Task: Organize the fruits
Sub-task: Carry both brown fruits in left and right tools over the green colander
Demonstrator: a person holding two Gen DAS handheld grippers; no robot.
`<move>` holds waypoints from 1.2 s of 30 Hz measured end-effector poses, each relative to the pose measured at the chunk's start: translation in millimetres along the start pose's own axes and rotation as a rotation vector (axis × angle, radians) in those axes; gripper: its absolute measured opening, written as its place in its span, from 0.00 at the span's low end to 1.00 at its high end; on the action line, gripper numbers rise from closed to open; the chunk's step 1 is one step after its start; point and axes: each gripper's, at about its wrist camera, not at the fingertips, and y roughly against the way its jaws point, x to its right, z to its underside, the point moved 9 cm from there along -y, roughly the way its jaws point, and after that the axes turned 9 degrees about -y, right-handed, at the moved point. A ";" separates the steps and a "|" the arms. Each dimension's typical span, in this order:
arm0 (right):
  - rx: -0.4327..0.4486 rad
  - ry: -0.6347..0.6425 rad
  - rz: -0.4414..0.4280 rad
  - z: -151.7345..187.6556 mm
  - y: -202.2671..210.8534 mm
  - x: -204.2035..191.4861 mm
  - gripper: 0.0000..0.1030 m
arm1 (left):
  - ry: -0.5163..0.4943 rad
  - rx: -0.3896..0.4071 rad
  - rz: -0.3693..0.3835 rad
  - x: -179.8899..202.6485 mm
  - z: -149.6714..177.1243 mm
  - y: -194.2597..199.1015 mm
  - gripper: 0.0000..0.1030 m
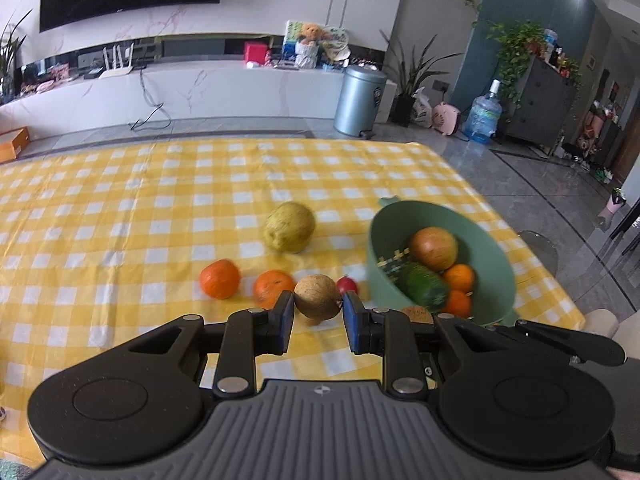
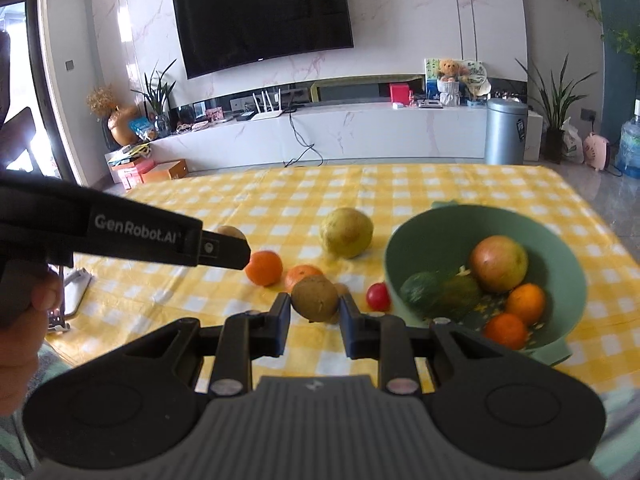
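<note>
I clench a brown kiwi [image 1: 319, 299] in my left hand-held gripper [image 1: 319, 306] and a second kiwi [image 2: 314, 298] in my right hand-held gripper [image 2: 314, 308], both above the desk [image 1: 120, 208]. Step in hand: transfer. Next, I carry each over the green bowl [image 2: 436, 236] and release inside its rim.

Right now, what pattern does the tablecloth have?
Yellow and white checks; the tablecloth shows best in the left wrist view.
</note>
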 end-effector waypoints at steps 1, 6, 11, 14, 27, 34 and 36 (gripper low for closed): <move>0.004 0.002 0.006 -2.9 3.4 3.7 0.22 | -0.005 0.005 0.004 4.4 -2.3 1.5 0.28; 0.023 0.012 0.050 -15.7 18.4 28.4 0.22 | -0.030 0.027 0.045 28.4 -15.6 3.2 0.28; 0.022 0.038 0.096 -28.4 30.4 57.9 0.22 | -0.062 0.035 0.099 57.0 -29.1 -2.5 0.28; 0.005 0.062 0.123 -33.4 34.3 74.4 0.22 | -0.081 0.031 0.135 74.9 -34.8 -8.6 0.28; -0.123 0.153 0.160 -41.2 18.7 119.1 0.22 | -0.112 -0.088 0.258 119.9 -36.0 -61.8 0.28; -0.223 0.190 0.148 -34.7 -4.8 126.2 0.22 | -0.103 -0.170 0.261 121.0 -29.3 -86.0 0.28; -0.249 0.196 0.147 -32.9 -11.4 128.5 0.22 | -0.103 -0.195 0.261 121.4 -27.3 -93.3 0.28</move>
